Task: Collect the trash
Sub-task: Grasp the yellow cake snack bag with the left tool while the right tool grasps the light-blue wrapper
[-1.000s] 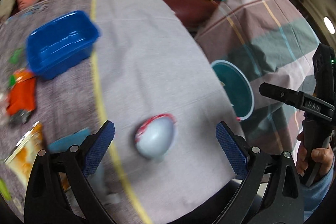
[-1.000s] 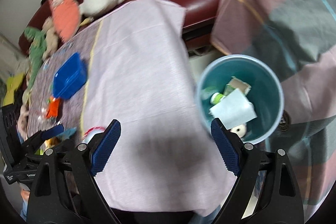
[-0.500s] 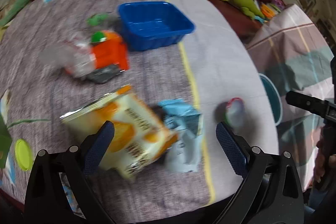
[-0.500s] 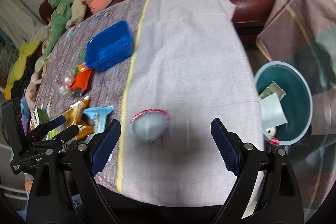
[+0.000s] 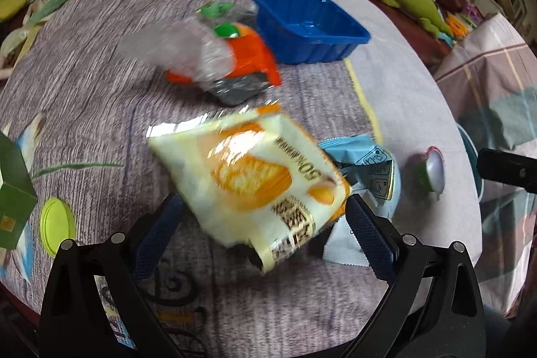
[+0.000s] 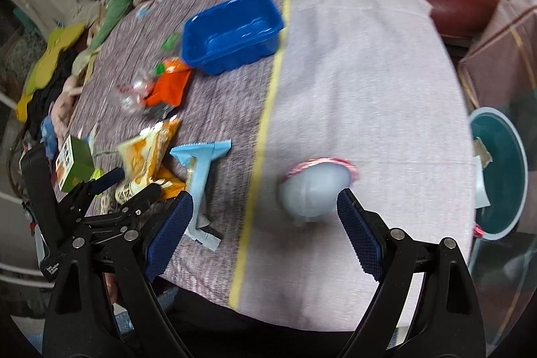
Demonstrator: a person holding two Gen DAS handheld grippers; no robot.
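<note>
Left gripper [image 5: 263, 225] spread wide over the snack bag [image 5: 248, 180]; right gripper [image 6: 265, 232] gaped near the cup [image 6: 315, 190]; closing early risked snagging the blue wrapper [image 5: 365, 170] beside the bag.

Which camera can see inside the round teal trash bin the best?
The right wrist view: the round teal trash bin shows its open mouth with paper scraps inside. The left wrist view catches only a sliver of its rim past the table edge.

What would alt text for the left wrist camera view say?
The open left gripper hovers over a yellow-and-orange snack bag on a cloth-covered table, not gripping it. Beside it lie a light-blue wrapper, an orange packet and a blue plastic tray.
</note>
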